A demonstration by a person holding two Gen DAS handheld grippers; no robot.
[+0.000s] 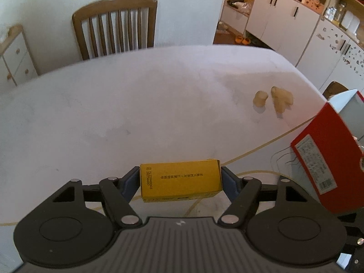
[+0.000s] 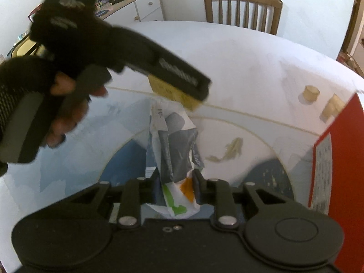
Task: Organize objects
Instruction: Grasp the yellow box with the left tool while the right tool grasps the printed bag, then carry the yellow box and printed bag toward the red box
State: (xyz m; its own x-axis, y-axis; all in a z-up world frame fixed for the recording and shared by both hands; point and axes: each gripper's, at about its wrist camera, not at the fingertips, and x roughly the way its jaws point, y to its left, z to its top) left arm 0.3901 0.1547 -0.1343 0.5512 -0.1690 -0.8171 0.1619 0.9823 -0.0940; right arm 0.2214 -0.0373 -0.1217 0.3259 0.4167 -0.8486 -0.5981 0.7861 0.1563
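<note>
- The table [image 1: 136, 104] carries a pale cloth that runs white over most of its top, with a thin tan curved line and blue patches at the near side and a small fish motif [image 2: 229, 151] printed on it.
- On the right a red box [image 1: 327, 163] stands at the table's near edge, its labelled end turned toward the left wrist camera.
- Farther out on the cloth lie two pale stubby pieces [image 1: 273, 100], just beside each other and well apart from both grippers.
- Past the far edge stands a wooden slat-back chair [image 1: 116, 27] against a white wall; white cabinets [image 1: 279, 20] with cluttered tops fill the room to the right, and a low drawer unit [image 1: 16, 56] sits at the left.
- The yellow carton [image 1: 180, 180] lies crosswise, its long axis running from one finger to the other, printed face up, raised off the cloth.
- The left gripper [image 1: 180, 182] stands fairly wide and pinches that carton by its two short ends.
- The crumpled plastic packet [image 2: 175, 159] reaches away from the right wrist camera, long axis along the fingers, its green and orange end nearest.
- The right gripper [image 2: 175, 190] is drawn narrow, pinching the packet's near end.
- In the right wrist view a gloved hand [image 2: 56, 72] grips the left tool, blurred, above the cloth.
</note>
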